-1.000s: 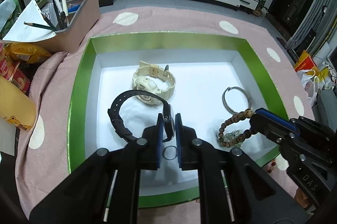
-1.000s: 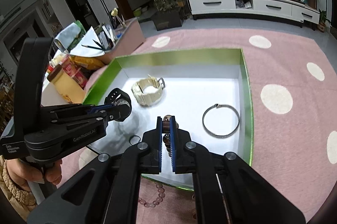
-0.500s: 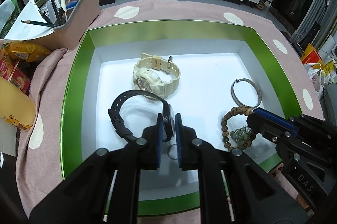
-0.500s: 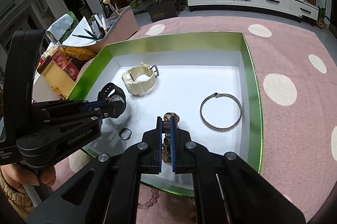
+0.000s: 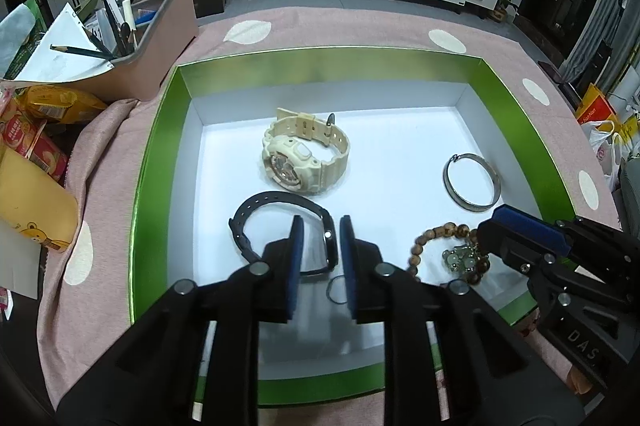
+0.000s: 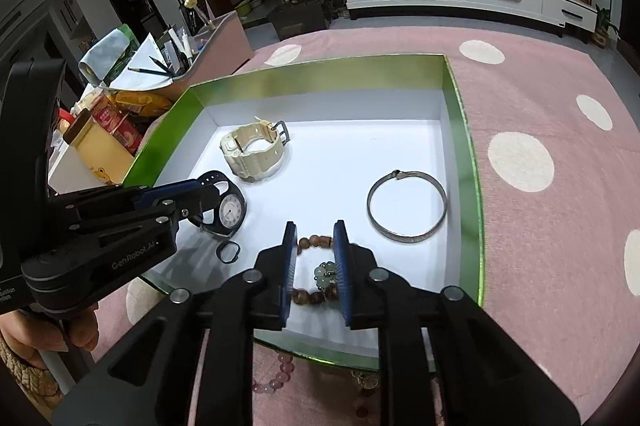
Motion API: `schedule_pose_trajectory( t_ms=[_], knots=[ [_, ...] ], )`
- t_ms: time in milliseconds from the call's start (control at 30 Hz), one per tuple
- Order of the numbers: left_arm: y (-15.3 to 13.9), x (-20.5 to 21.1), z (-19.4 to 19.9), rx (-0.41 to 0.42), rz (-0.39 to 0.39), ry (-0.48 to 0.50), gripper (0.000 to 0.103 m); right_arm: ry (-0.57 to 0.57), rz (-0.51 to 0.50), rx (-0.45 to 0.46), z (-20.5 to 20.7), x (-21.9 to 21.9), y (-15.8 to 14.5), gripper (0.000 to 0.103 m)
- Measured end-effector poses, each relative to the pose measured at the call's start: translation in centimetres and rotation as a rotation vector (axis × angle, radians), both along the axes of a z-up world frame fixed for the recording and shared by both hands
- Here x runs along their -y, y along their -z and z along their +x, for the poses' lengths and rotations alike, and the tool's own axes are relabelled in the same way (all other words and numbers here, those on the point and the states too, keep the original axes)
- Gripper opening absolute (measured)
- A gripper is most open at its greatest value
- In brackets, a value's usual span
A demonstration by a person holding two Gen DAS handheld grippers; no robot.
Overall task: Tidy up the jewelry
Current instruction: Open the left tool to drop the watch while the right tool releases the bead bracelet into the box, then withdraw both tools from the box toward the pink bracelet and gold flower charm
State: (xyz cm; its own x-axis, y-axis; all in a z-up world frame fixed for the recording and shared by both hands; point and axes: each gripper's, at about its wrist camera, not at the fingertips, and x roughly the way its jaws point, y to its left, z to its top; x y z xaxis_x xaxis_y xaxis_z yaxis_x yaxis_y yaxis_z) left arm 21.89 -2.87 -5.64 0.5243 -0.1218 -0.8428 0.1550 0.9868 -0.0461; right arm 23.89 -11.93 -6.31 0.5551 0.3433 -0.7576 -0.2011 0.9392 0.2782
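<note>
The left gripper (image 5: 319, 250) reached low over the near part of the shallow green-walled, white-floored box (image 5: 156, 154), its blue-padded fingers (image 5: 295, 258) parted a little and gripping nothing; the black strap watch (image 5: 280, 226) lay on the box floor with its round case standing between the pads, its strap curving away to the left of them. A small dark ring (image 5: 336, 291) lay just under the finger gap. The right gripper (image 6: 314, 266) hovered over the box's near right corner, fingers (image 6: 289, 266) likewise slightly apart and empty, with the brown wooden bead bracelet with pale green stones (image 6: 320, 274) resting on the floor between and below them. Ahead of the left fingers sat the cream plastic watch (image 5: 304, 156); ahead and right of the right fingers lay the thin silver metal bangle (image 6: 406, 208). Pink beads (image 6: 276, 374) lay outside the box on the pink dotted cloth-covered surface (image 6: 560, 226), beneath the right gripper.
</note>
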Motion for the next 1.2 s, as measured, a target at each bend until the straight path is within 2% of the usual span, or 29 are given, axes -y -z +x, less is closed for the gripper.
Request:
schedule_pose_trajectory(
  t_ms=[67, 200, 267, 533, 767, 800, 933, 1200],
  knots=[
    [-0.1, 0.0, -0.1, 0.005, 0.002, -0.001, 0.025, 0.004, 0.000, 0.009, -0.1, 0.1, -0.2, 0.019],
    [-0.7, 0.0, -0.7, 0.030, 0.013, 0.000, 0.044, 0.014, 0.007, 0.033, -0.8, 0.6, -1.0, 0.023],
    [-1.0, 0.0, -1.0, 0.046, 0.018, -0.002, 0.054, 0.019, 0.009, 0.048, -1.3, 0.8, -1.5, 0.032],
    [-2.9, 0.3, -2.9, 0.115, 0.051, -0.005, 0.078, 0.068, 0.005, 0.105, -3.9, 2.4, -3.3, 0.055],
    [-4.5, 0.5, -5.3, 0.169, 0.059, -0.008, 0.091, 0.120, -0.038, 0.140, -6.3, 3.8, -4.3, 0.081],
    [-4.7, 0.5, -5.7, 0.177, 0.060, -0.011, 0.096, 0.124, -0.050, 0.146, -6.8, 3.9, -4.5, 0.081],
    [-5.3, 0.6, -7.1, 0.194, 0.060, -0.007, 0.100, 0.137, -0.073, 0.153, -8.1, 4.4, -4.8, 0.091],
    [-6.3, 1.1, -9.6, 0.207, 0.047, 0.002, 0.101, 0.141, -0.081, 0.154, -10.5, 4.8, -5.1, 0.095]
  ],
)
